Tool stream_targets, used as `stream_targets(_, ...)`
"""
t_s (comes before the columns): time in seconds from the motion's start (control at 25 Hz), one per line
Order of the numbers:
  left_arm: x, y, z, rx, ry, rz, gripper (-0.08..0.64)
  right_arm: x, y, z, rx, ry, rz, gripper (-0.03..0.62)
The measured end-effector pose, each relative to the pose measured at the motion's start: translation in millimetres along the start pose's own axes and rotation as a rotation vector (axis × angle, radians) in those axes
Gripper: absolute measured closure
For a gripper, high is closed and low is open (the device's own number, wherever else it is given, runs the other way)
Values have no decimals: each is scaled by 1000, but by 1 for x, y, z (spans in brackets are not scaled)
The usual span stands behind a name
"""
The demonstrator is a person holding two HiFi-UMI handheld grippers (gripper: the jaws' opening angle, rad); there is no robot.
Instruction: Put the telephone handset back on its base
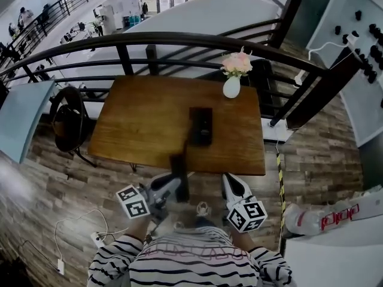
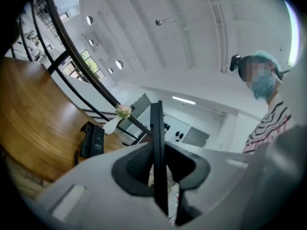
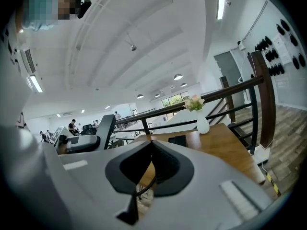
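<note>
- At the table's (image 1: 137, 121) near edge, our left tongs (image 1: 169, 188) clamp the handset (image 1: 179, 177), its long axis pointing toward the base (image 1: 201, 126) just ahead.
- Right tongs (image 1: 231, 187) are pressed together, empty.

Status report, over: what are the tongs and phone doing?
Left tongs shut on handset, at front edge of table. Right tongs shut, empty. Base on table ahead; vase behind it, not in the way.

The bench (image 1: 143, 118) is viewed steeply from above. From its near edge, both gripper views are tilted upward, the far vase (image 2: 111, 124) being shared.
</note>
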State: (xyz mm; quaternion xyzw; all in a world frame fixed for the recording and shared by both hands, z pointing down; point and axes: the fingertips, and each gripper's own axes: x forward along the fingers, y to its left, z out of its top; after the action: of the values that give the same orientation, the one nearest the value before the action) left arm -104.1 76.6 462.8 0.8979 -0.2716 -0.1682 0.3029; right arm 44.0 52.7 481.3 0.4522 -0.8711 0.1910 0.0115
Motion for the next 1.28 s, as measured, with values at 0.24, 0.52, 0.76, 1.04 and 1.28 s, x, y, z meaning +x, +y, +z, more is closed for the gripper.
stream_targets(0.24,44,22,24,31,-31,23,488,37,-35,27,-23,6,62,592)
stream_targets(0.52,93,51,32,43,-49,65,488,68,-78,43,-35,28,139,592)
stream_targets(0.76,130,71,30,40,-54,118,488,81,-114,47,-22,63,189,592)
stream_targets(1.04,157,99,34,32,-15,125,488,103,-132,51,-4,81,211,592)
stream_targets(1.28,164,146,39,-25,24,100,488,128,-132,46,2,102,176,592)
